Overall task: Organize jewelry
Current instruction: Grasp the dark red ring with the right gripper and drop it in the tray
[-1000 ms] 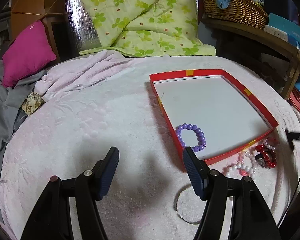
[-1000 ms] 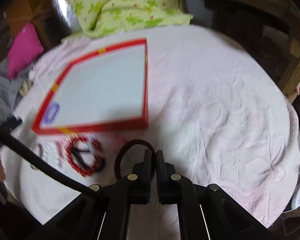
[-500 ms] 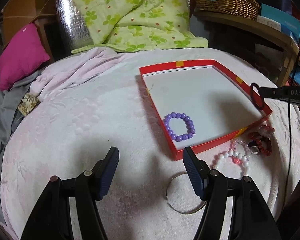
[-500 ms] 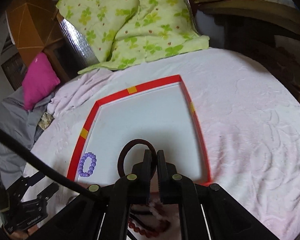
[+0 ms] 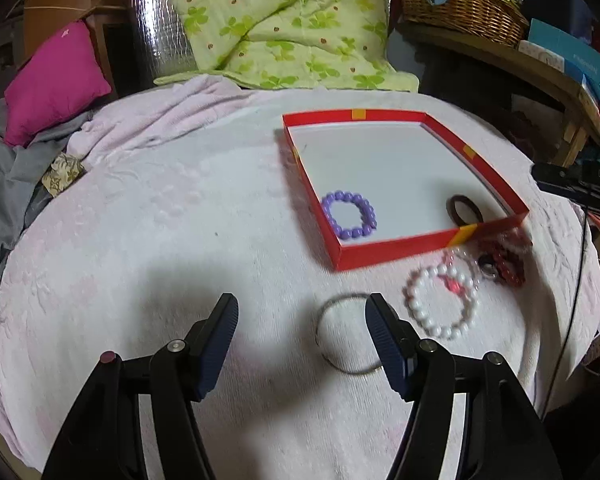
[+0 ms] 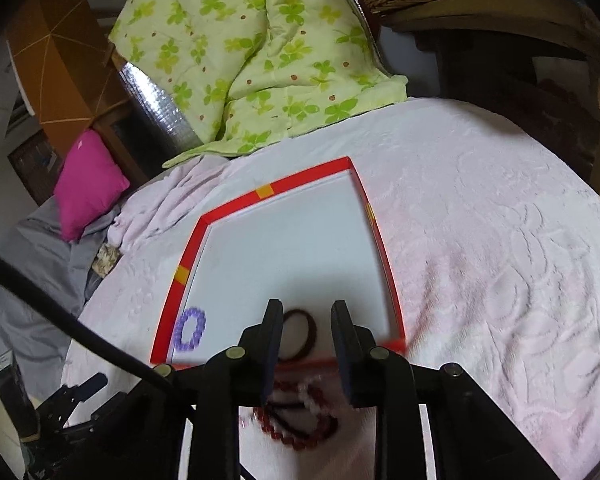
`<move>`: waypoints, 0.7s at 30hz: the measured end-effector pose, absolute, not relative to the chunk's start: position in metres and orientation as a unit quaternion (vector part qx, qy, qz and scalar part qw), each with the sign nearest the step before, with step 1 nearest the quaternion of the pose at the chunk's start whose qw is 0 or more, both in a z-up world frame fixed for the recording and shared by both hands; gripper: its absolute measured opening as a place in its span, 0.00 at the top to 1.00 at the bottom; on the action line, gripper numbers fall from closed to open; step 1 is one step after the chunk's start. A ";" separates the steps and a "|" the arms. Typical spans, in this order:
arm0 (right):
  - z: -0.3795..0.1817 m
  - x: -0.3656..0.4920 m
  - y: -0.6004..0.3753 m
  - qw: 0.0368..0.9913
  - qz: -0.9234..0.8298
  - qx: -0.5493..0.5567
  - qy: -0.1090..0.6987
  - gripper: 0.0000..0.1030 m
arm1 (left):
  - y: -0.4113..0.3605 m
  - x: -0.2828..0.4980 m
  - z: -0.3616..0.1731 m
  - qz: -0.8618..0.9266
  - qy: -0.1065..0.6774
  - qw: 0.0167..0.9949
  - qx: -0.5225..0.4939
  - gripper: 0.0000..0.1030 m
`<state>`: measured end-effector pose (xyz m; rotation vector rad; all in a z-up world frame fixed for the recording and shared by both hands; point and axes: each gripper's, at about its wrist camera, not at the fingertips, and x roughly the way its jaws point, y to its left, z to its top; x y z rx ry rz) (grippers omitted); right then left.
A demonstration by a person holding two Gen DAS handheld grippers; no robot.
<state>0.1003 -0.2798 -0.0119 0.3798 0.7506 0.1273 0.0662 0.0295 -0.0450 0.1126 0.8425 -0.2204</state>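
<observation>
Right gripper [image 6: 305,322]: jaws opening, nothing pressed between the pads; hangs over the near edge of the red tray [image 6: 268,190]. Brown ring [image 6: 298,334] lies loose on the tray's white floor, seen in the gap between the fingers, at the near right corner.

Left gripper [image 5: 300,314]: jaws wide apart and empty, above the pink blanket [image 5: 180,220]. Thin metal bangle [image 5: 346,334] lies on the blanket, partly behind the right finger.

Purple bead bracelet [image 5: 350,214]: inside the tray, near left corner.

White bead bracelet [image 5: 440,300]: on the blanket, just outside the tray's near wall.

Dark red bead bracelet [image 5: 504,262]: on the blanket beside the white one, at the tray's near right corner.
</observation>
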 end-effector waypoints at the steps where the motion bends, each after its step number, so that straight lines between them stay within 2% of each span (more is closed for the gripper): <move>1: -0.013 0.095 -0.282 0.909 0.066 0.184 0.367 0.73 | 0.031 0.065 -0.045 -0.104 0.409 0.905 0.051 0.35; 9: -0.036 0.068 -0.321 0.886 0.086 0.221 0.398 0.74 | 0.026 0.058 -0.048 -0.116 0.410 0.903 0.054 0.35; 21: -0.068 0.084 -0.325 0.857 0.099 0.244 0.442 0.74 | -0.010 0.060 -0.054 -0.157 0.409 0.895 0.084 0.35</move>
